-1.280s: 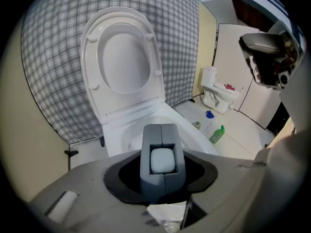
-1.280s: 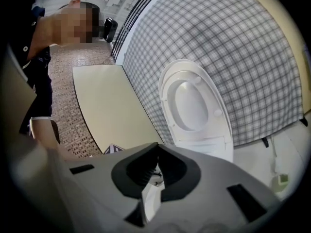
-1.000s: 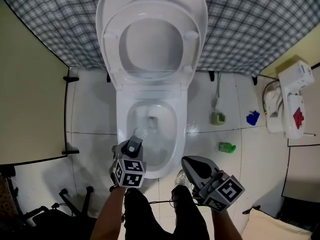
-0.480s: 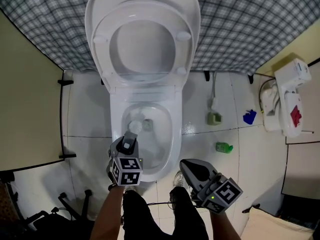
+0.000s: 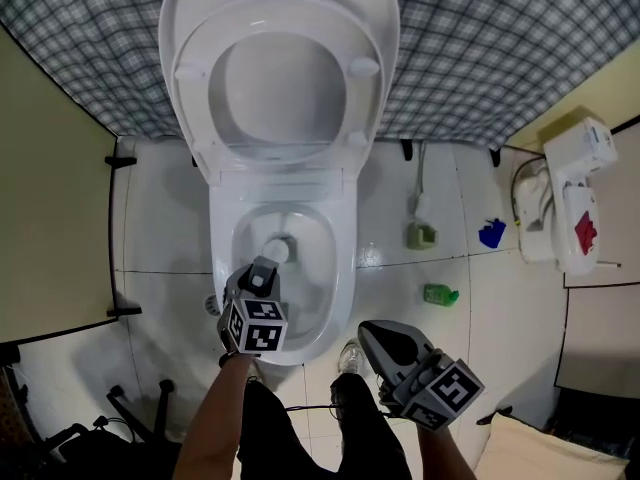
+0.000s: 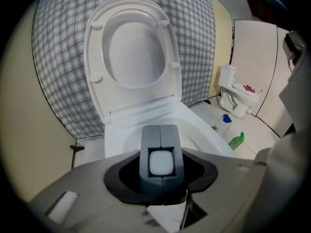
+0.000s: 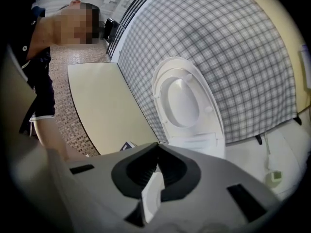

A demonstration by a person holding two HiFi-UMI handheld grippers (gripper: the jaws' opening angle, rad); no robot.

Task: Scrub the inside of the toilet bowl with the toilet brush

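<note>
The white toilet (image 5: 345,268) stands with lid and seat (image 5: 280,78) raised against the plaid wall. In the head view my left gripper (image 5: 262,276) hangs over the bowl's near left rim, shut on the toilet brush's grey handle. The pale brush head (image 5: 275,251) is down inside the bowl. The left gripper view shows that handle (image 6: 160,162) end-on, clamped between the jaws of the left gripper (image 6: 160,152), with the bowl (image 6: 194,125) beyond. My right gripper (image 5: 368,330) is held back at the toilet's near right, shut and empty; in its own view the right gripper (image 7: 156,147) has its tips touching.
On the tiled floor right of the toilet lie a green bottle (image 5: 440,294), a blue object (image 5: 491,233) and a small grey-green fitting (image 5: 420,235) on a hose. A white fixture (image 5: 565,208) stands at far right. A beige partition (image 5: 50,198) closes the left. A person's legs and shoes (image 5: 350,356) are below.
My left gripper has shifted a little over the bowl and sunk toward it, carrying the brush head along inside. The right gripper has stayed put.
</note>
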